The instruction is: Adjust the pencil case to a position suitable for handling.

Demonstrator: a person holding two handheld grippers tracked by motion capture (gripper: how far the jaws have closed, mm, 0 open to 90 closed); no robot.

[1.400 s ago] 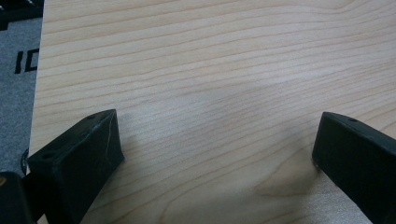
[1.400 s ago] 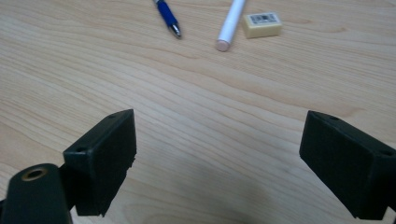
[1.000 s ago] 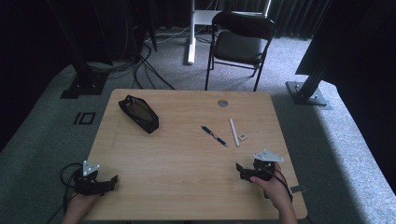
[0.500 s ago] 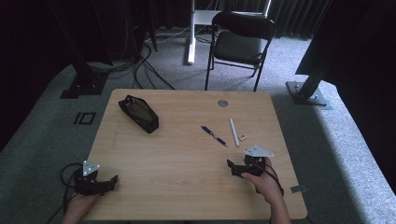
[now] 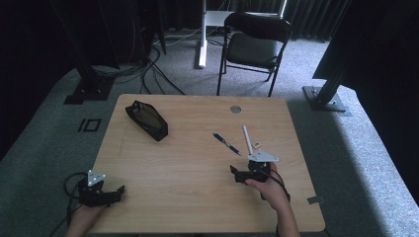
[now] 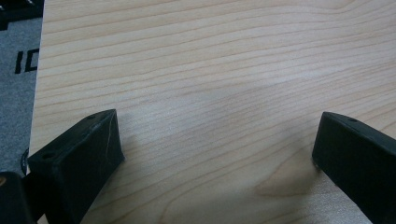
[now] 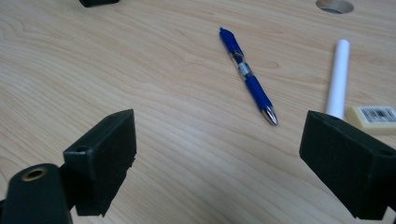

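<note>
Step reach, pre-grasp | left gripper [image 5: 116, 190] jaws spread, idle at near-left table [image 5: 188, 197] edge | right gripper [image 7: 219, 163] jaws wide apart, nothing held, aimed at blue pen [image 7: 247, 77] | pen flat mid-table, just ahead, beside white stick [image 7: 337, 77] and eraser [image 7: 376, 115] | black pouch [image 5: 146, 120] far-left | next: advance, straddle pen barrel, clamp.

Your right gripper [image 5: 240, 175] has moved away from the table's near right edge, going farther onto the table and leftward toward the blue pen [image 5: 226, 143]. It now sits just near of the white stick [image 5: 247, 138], jaws spread wide, with your hand [image 5: 269, 187] trailing behind it over the wood.
</note>
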